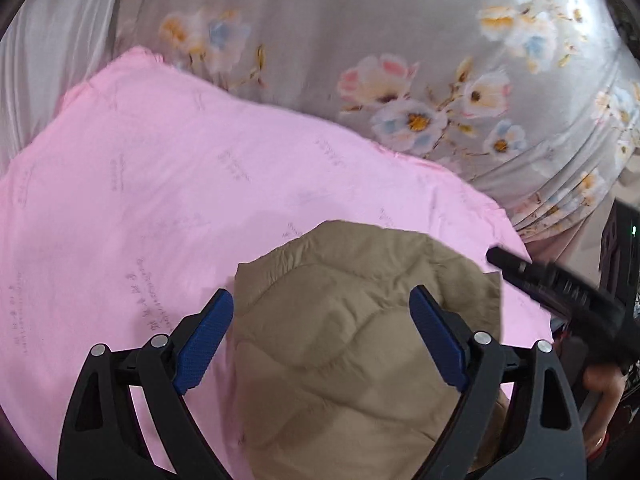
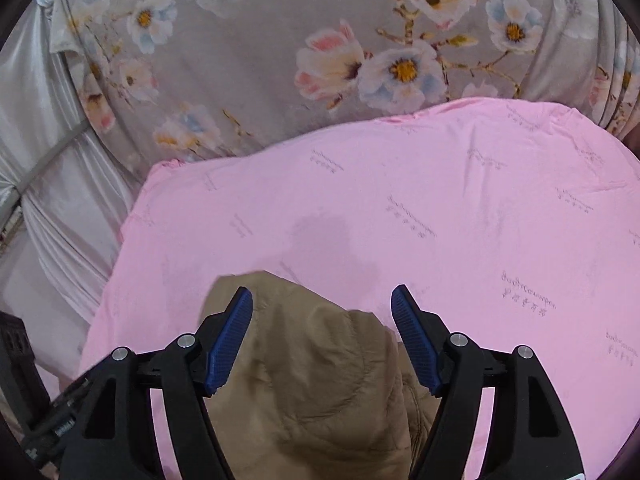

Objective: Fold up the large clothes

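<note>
A tan quilted garment lies folded into a compact bundle on a pink sheet. It also shows in the right wrist view, low in the middle. My left gripper is open above the bundle, its blue pads either side of it and not touching. My right gripper is open over the far edge of the bundle, empty. The right gripper also shows in the left wrist view as a dark blurred shape at the right.
The pink sheet covers the work surface. Behind it hangs a grey floral cloth, which also shows in the right wrist view. White draped fabric is at the left. A dark object stands at the right edge.
</note>
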